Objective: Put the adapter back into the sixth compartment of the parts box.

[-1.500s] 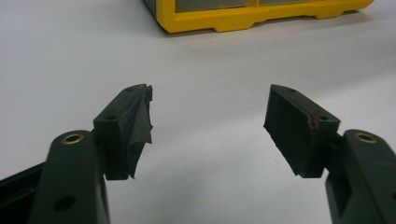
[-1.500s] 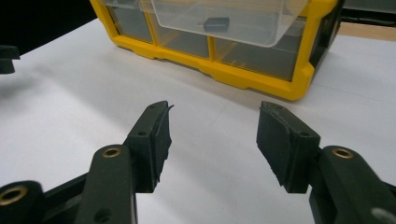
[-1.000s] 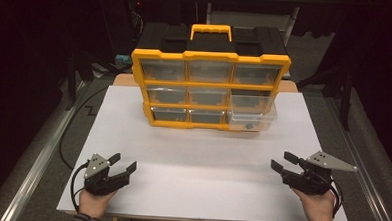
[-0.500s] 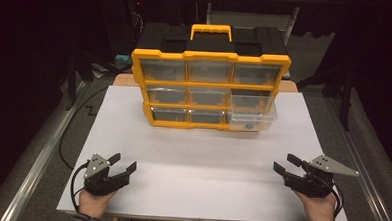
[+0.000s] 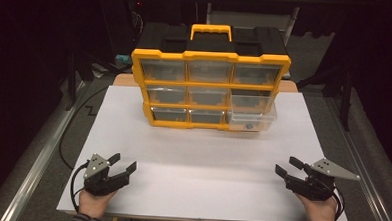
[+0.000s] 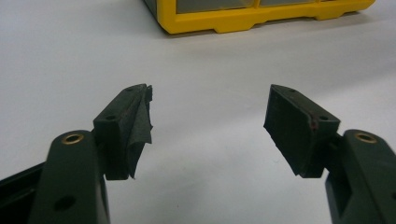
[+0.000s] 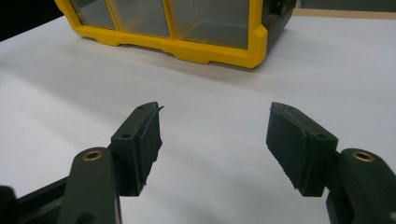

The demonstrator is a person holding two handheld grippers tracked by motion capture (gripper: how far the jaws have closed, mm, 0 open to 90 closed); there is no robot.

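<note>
A yellow and black drawer organizer point(image 5: 210, 86) with clear drawers stands at the back of the white table top point(image 5: 207, 161). Its bottom right drawer point(image 5: 251, 120) is pulled out part way, with a small dark item point(image 5: 249, 126) inside. My left gripper point(image 5: 123, 161) rests near the front left edge, open and empty. My right gripper point(image 5: 285, 165) is near the front right edge, open with nothing between its jaws, which have just been opening. In the left gripper view, my left gripper point(image 6: 210, 93) points at the organizer's base point(image 6: 261, 16). In the right gripper view, my right gripper point(image 7: 215, 109) faces the organizer's corner point(image 7: 187, 46).
Metal rails point(image 5: 42, 154) run along both sides of the table, and a black cable point(image 5: 70, 130) trails off the left edge. The surroundings are dark. A wide stretch of bare white surface lies between the grippers and the organizer.
The right gripper has drifted slightly toward the near edge and its jaws stand a little wider. The left gripper has not moved.
</note>
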